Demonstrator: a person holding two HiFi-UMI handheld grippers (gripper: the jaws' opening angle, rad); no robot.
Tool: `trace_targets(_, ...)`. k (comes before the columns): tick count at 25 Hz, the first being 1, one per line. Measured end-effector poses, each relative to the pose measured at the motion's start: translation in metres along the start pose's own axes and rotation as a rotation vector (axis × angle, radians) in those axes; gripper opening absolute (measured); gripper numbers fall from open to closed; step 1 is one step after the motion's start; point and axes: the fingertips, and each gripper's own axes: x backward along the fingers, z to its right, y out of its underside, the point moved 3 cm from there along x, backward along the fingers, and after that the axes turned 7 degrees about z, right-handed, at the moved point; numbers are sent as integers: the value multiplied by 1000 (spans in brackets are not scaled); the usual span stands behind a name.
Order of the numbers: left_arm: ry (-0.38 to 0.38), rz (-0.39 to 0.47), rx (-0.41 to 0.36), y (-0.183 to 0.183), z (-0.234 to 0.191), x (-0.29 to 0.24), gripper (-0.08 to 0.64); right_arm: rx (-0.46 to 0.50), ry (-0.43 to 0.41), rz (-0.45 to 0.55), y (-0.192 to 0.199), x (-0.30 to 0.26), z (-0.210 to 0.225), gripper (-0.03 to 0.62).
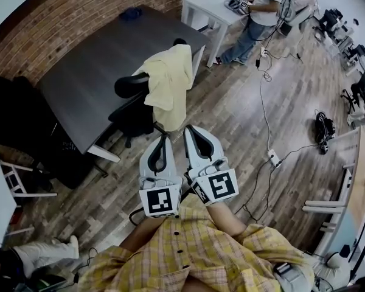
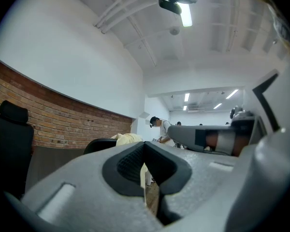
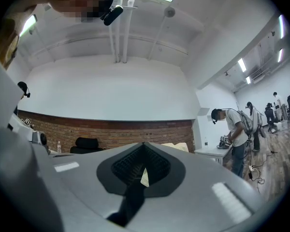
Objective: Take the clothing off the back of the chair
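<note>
While the pale yellow clothing [image 1: 170, 81] lies draped over the back of the black chair [image 1: 129, 85] at the dark bench [image 1: 91, 66], the approach is judged to be in hand. The left gripper [image 1: 165, 137] and right gripper [image 1: 189, 129] are held near it, apart from the cloth, both pressed together and empty. Next, the jaws must be spread and brought onto the fabric.

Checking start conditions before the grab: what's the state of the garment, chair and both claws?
Yellow garment: draped over the chair back, not yet gripped.
Chair: upright, against the dark table.
Left claw: shut, empty, short of the garment.
Right claw: shut, empty, short of the garment.
</note>
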Motion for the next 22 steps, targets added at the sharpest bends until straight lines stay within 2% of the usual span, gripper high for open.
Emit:
trace_targets(13,-58,5,-58,1,9,-29,0,-25,-61,-4,3,-21,30,3)
trace_targets(22,-101,20,-49,8,23,-55,0,-23,-125,-11,3,-34,57,3)
